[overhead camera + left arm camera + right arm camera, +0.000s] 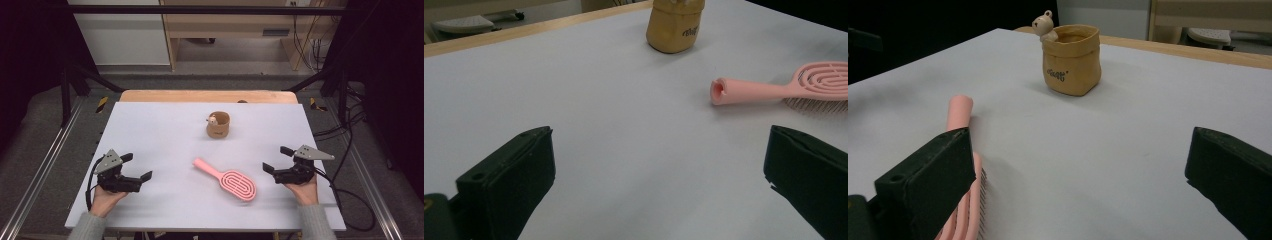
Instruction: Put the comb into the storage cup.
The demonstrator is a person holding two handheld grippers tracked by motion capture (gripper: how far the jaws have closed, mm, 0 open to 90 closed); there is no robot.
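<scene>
1. Sitting low in the high view, the left gripper (136, 167) is at the lower left of the frame, held in a hand (106, 199) that comes in from the bottom edge. Jaws are spread wide, nothing between them.
2. Same deal on the other side: the right gripper (276, 159) is at the lower right, jaws wide apart and empty, with its hand (302, 192) under it.
3. The pink hairbrush (227, 179) lies flat on the white table (160, 130), just below the middle of the frame, between the two grippers. Its handle points up-left and its oval head is toward the right gripper, close but not touching.
4. In the left gripper view the brush handle's end is at mid right, well past the jaws.
5. The right gripper view has the brush running along the left jaw, bristles down.
6. A little tan pouch-style cup (218, 124) with a tiny bear figure (213, 120) on its rim stands upright above the brush, near the frame's centre, apart from everything else.
</scene>
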